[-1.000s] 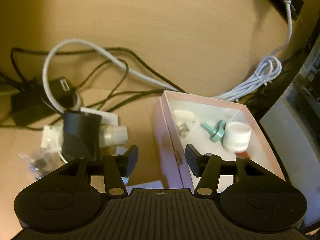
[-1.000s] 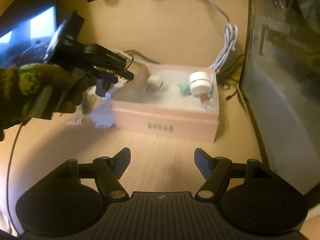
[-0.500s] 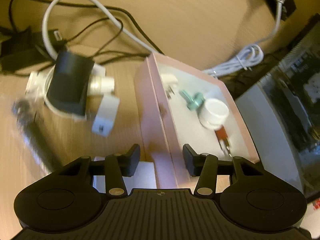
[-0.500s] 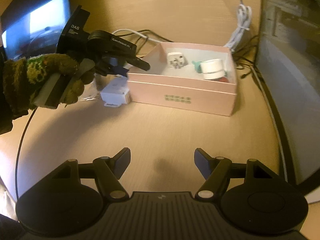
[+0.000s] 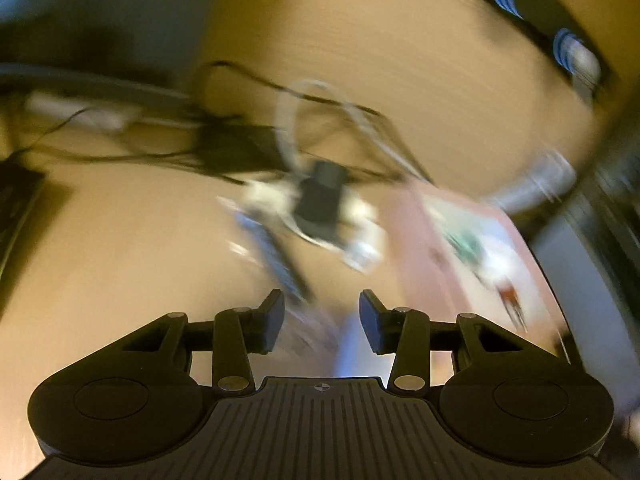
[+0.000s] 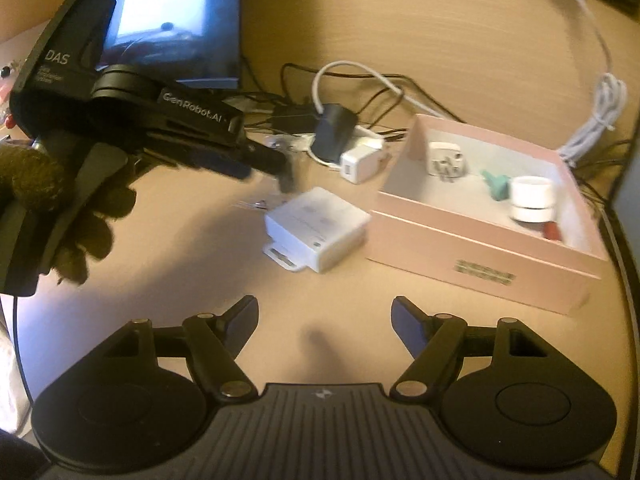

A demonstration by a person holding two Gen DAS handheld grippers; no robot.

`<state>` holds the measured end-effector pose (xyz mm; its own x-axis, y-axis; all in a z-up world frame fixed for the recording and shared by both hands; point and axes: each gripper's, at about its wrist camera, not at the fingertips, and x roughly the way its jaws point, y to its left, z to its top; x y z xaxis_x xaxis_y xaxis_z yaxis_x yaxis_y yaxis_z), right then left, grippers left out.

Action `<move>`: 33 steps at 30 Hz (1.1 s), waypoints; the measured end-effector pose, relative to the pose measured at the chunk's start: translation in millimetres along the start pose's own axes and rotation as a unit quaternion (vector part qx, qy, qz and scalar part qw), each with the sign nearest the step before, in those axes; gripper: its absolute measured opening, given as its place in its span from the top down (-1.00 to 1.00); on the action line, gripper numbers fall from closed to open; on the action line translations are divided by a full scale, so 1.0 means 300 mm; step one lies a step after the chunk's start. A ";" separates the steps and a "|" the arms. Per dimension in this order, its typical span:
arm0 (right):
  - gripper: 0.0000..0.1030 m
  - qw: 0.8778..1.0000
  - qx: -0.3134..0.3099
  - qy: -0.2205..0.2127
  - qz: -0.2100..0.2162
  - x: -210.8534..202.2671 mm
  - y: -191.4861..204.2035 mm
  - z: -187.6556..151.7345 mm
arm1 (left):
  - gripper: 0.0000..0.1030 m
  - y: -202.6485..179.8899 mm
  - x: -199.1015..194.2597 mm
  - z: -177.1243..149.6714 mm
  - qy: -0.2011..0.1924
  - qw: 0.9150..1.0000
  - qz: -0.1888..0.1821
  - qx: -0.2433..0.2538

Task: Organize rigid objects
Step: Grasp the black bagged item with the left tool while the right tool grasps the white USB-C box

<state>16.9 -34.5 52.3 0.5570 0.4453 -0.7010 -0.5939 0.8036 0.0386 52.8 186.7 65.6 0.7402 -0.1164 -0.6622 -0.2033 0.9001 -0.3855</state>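
Dim warm amber light; left wrist view heavily motion-blurred, right wrist view sharper, fisheye-bent edges

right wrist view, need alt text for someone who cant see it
An open pink box on a wooden desk holds a white plug adapter and a white cylinder. A white charger block lies left of it, with the right tongs open and empty in front.

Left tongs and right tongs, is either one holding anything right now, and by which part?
Nothing is held. The right tongs stand open over bare desk. The left tongs are closing, with nothing gripped between them.
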 end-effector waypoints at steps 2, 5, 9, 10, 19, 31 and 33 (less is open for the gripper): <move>-0.43 1.000 -0.004 0.005 0.001 0.024 0.030 0.010 | 0.12 0.028 0.055 0.050 -0.001 0.999 0.021 -0.037; -0.43 1.000 -0.003 0.009 0.002 0.031 0.061 0.012 | 0.12 0.015 0.156 0.101 0.008 0.998 0.051 -0.034; -0.43 1.000 -0.014 0.016 -0.007 0.031 0.073 0.000 | 0.13 0.015 0.269 0.096 0.047 0.997 0.061 0.001; -0.43 1.000 -0.019 0.018 -0.012 0.034 0.067 0.002 | 0.20 0.011 0.270 0.088 0.039 0.997 0.061 0.013; -0.45 0.999 0.035 0.002 -0.018 0.170 -0.122 0.168 | 0.46 0.075 0.102 -0.068 0.058 0.998 0.021 0.021; -0.60 0.995 0.079 0.041 -0.052 0.352 0.040 0.243 | 0.49 0.096 -0.118 -0.242 0.055 0.995 0.076 0.046; -0.52 0.995 0.080 0.051 -0.043 0.362 0.046 0.243 | 0.49 0.101 -0.119 -0.243 0.054 0.995 0.075 0.045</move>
<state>111.4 53.7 28.5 0.5352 0.3363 -0.7749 -0.4423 0.8931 0.0821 -26.5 187.4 30.8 0.6317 -0.0184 -0.7750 -0.2444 0.9440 -0.2216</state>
